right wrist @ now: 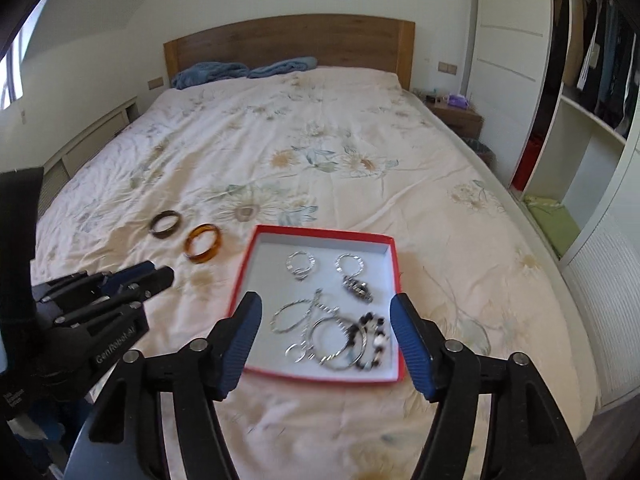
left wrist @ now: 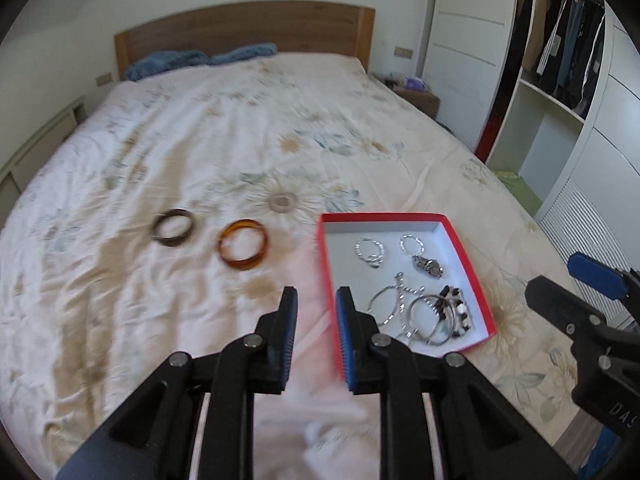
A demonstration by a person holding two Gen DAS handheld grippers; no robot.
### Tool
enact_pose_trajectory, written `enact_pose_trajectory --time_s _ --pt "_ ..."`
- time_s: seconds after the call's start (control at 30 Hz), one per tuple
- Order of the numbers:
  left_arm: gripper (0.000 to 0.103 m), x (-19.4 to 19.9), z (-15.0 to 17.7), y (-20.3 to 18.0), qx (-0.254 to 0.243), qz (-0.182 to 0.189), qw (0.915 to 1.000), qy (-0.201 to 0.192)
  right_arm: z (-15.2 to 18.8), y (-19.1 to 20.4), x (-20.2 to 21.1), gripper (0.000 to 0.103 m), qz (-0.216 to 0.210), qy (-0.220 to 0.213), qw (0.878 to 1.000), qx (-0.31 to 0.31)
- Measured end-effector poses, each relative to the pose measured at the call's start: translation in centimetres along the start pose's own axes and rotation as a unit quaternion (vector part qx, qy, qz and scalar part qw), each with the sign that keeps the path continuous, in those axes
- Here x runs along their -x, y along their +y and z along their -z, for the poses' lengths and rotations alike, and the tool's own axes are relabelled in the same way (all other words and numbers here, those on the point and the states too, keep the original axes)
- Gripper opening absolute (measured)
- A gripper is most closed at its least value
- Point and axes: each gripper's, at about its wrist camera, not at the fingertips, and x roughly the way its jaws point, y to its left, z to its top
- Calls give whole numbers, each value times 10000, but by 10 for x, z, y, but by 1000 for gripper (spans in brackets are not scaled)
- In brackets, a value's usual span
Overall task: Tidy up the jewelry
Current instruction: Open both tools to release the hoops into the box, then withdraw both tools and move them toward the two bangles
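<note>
A red box with a white inside lies on the bed and holds several silver rings, hoops and a beaded bracelet. A dark brown bangle and an amber bangle lie on the bedspread left of the box. My left gripper is open and empty, above the box's left edge; it also shows in the right wrist view. My right gripper is wide open and empty over the near part of the box; one of its fingers shows in the left wrist view.
The bed has a floral bedspread, a wooden headboard and blue bedding at the far end. A nightstand and an open wardrobe stand at the right. A low cabinet runs along the left wall.
</note>
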Motion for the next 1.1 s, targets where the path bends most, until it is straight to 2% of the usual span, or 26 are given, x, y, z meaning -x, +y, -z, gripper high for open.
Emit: enact_pose_trajectory --time_s 0.1,0.23,0.6,0.87,1.1 --pt "19 32 14 13 45 -137 9997 -221 12 20 27 67 37 -128 9997 205" --pt "19 64 31 29 144 -189 9992 -315 25 44 62 67 61 -381 9982 468" --pt "19 112 63 54 283 -236 9978 -543 43 87 124 67 124 -874 9912 987" --pt "19 126 74 82 472 -356 9970 -500 43 106 141 67 121 -1067 9871 1187" --pt "19 123 76 109 634 -466 9961 -410 40 127 136 67 52 -1048 9844 1413"
